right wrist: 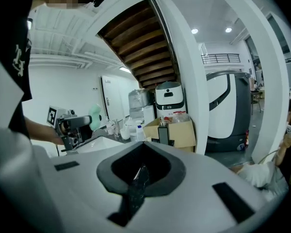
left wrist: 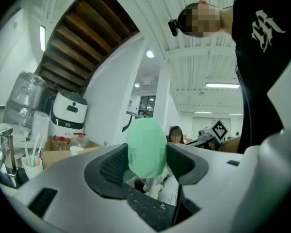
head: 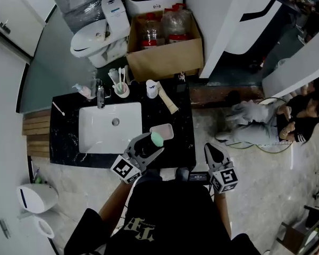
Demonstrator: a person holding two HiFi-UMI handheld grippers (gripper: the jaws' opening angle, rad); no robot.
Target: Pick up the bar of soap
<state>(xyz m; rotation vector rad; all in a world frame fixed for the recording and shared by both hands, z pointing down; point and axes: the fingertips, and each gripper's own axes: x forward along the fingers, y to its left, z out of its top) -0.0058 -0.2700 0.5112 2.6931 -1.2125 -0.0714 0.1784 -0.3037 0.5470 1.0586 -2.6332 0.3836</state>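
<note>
- Left gripper: jaws clamped on the pale green rounded bar of soap. The dark ribbed pads press it from both sides, and the upper end of the bar stands out past the jaw tips.
- Head view: the soap sits in the left gripper over the front right part of the black marble countertop. It overlaps the near left edge of a shallow pinkish rectangular soap dish; I cannot tell whether it touches the dish.
- Right gripper view: the green bar shows off to the left at the end of the left gripper, raised above the counter edge.
- Right gripper: jaws together, nothing between them. In the head view it is held off the counter's right front corner, over the pale stone floor, well apart from the soap.
- White rectangular sink basin is set in the counter, left of the soap dish, with a chrome faucet behind it.
- Back of the counter: a white cup holding toothbrushes, and a small white bottle to its right.
- Beyond the counter: an open brown cardboard box holding plastic jars, and a white toilet to its left.
- A person in light clothes sits low on the floor at the right.
</note>
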